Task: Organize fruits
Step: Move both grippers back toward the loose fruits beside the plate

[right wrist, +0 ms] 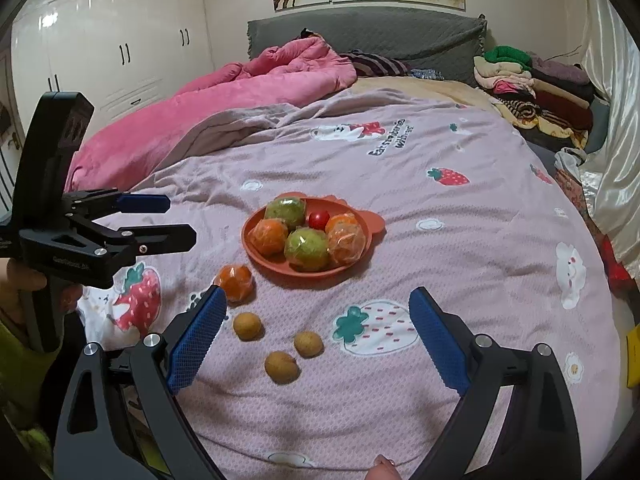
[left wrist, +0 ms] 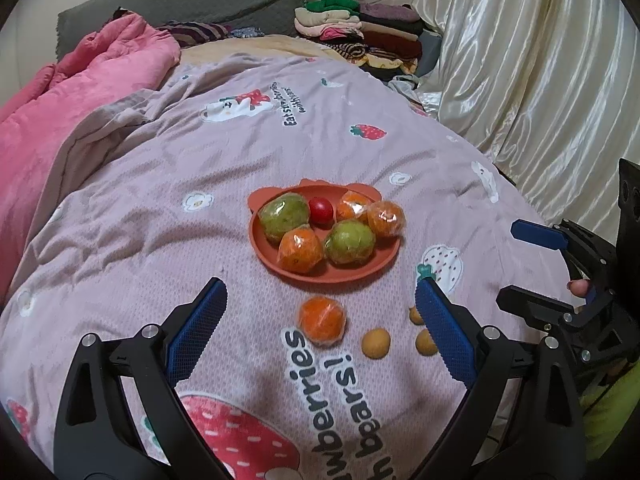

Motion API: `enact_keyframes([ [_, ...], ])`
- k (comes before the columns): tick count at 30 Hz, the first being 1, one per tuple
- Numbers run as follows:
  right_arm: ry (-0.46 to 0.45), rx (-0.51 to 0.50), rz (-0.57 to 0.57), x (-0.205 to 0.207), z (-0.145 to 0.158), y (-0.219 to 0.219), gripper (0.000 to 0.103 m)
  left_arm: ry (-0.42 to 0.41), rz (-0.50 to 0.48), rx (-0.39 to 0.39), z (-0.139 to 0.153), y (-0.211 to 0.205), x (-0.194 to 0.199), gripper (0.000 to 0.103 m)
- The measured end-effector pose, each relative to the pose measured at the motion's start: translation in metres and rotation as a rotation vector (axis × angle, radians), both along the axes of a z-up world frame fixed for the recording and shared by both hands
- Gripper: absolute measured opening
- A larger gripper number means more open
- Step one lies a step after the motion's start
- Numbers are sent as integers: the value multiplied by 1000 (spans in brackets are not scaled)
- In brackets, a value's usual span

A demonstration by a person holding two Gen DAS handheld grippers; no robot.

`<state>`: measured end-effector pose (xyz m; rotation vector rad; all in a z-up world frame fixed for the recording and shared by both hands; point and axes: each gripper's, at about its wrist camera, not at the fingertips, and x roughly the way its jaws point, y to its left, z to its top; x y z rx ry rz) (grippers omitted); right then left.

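Resting on the bed: a terracotta plate (left wrist: pixel 280 258) with small ears on its rim sits on the pink strawberry-print bedspread (left wrist: pixel 120 220).
Plate contents: two green fruits in plastic wrap, one at the back left (left wrist: pixel 285 216) and one at the front right (left wrist: pixel 349 242); three wrapped oranges, one at the front (left wrist: pixel 300 250) and two at the right edge (left wrist: pixel 386 219); a small red tomato (left wrist: pixel 321 211) between them at the back.
Loose orange: one wrapped orange (left wrist: pixel 322 319) lies on the bedspread just in front of the plate, apart from its rim.
Small fruits: three tan round fruits (right wrist: pixel 282 367) lie on the bedspread near the loose orange, on the side nearer the cameras; in the left wrist view the right-hand finger partly hides two of them.
Left gripper (left wrist: pixel 320 332): fingers spread wide and holding nothing, above the bedspread with the loose orange between them in its own view.
Right gripper (right wrist: pixel 318 330): fingers spread wide and holding nothing, above the three small fruits.
Hands: a fingertip shows at each gripper's handle.
Background: a pink quilt (right wrist: pixel 224 96), a grey headboard (right wrist: pixel 380 32), a stack of folded clothes (right wrist: pixel 536 88), a shiny cream curtain (left wrist: pixel 540 60) and white cupboards (right wrist: pixel 112 48).
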<state>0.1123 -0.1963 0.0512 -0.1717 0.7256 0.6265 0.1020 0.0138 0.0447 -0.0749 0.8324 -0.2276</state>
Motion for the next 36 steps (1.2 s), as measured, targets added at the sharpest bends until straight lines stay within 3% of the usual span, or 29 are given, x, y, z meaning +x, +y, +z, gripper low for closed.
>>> enact_keyframes([
  [36, 145, -15, 41, -22, -51, 6, 92, 70, -17, 55, -31, -16, -18, 90],
])
